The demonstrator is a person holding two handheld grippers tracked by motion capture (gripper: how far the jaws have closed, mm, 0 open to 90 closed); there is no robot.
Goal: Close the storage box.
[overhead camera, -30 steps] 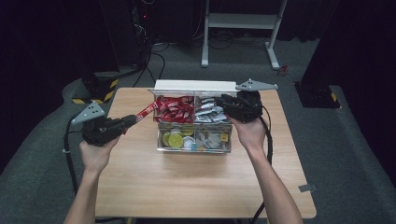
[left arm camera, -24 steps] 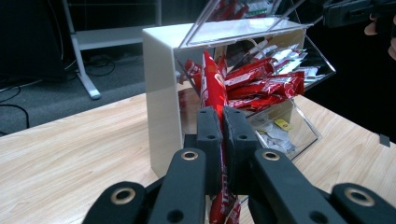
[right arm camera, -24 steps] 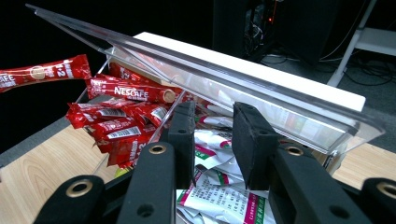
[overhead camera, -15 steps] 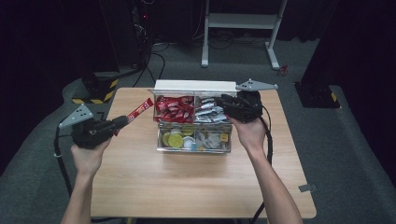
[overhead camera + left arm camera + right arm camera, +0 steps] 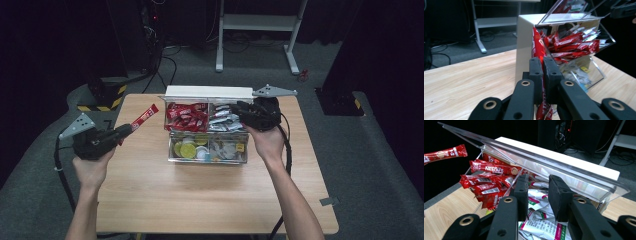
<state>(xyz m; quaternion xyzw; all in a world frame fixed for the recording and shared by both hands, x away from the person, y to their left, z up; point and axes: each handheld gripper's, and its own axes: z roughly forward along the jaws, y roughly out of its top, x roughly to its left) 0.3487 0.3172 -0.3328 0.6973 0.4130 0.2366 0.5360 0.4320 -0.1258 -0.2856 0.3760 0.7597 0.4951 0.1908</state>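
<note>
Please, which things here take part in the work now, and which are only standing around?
In use:
- left gripper, shut on a red coffee stick
- right gripper, open at the clear box
- red sticks in the box's rear left compartment

Standing around:
- white sachets
- round items in front
- white stand behind the table

Light wooden table (image 5: 200, 195): visible grain, smooth matt finish.
Clear plastic compartment box (image 5: 208, 156): glossy transparent walls, opaque white plastic back panel; raised clear lid (image 5: 554, 166) catches reflections.
Red foil stick sachets (image 5: 491, 182) in the box: shiny, crinkled, printed wrappers.
White sachets (image 5: 541, 225): glossy printed film, creased.
Single red stick sachet (image 5: 537, 50) pinched in the left gripper (image 5: 543, 72): same glossy foil.
Both grippers, including the right gripper (image 5: 538, 195): matt black plastic jaws, metal-ringed screw holes.
Floor (image 5: 380, 165): grey, matt carpet-like texture.
</note>
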